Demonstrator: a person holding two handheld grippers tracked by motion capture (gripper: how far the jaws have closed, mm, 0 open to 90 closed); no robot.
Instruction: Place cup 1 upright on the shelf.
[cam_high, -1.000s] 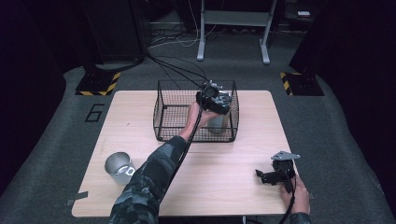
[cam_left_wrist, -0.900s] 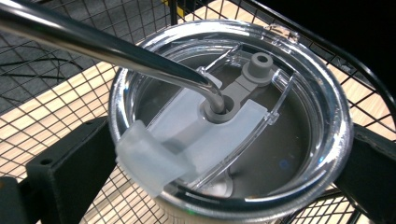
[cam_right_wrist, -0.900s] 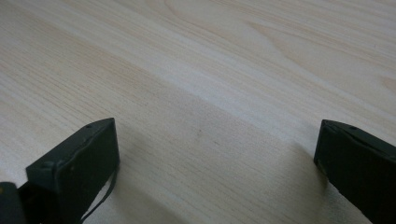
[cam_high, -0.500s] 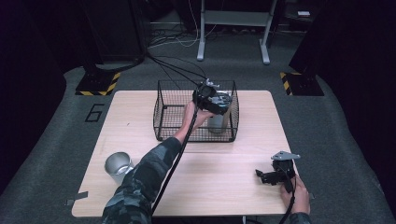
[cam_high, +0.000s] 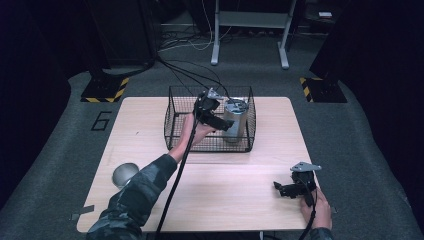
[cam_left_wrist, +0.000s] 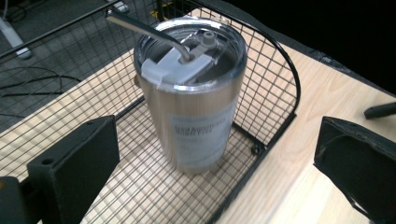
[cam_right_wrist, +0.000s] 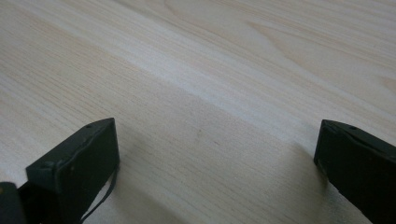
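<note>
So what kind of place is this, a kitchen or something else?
Probably a recording studio or lab, not a kitchen: a lone wooden table on grey carpet, hazard-striped stand bases, cables on the floor, dark surroundings.

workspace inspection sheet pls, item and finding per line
surface: pale wooden table, bare in front of the right gripper.
job's things: steel tumbler with lid and straw, upright in the wire basket; small metal bowl near the table's left front edge.
clutter: nothing seen.
grippers: left gripper open, just off the tumbler, touching nothing; right gripper open, low over the table.
cables: one trails from each gripper toward the person; more lie on the floor behind the table.
surroundings: grey floor, hazard-striped stand feet, a metal frame behind.
</note>
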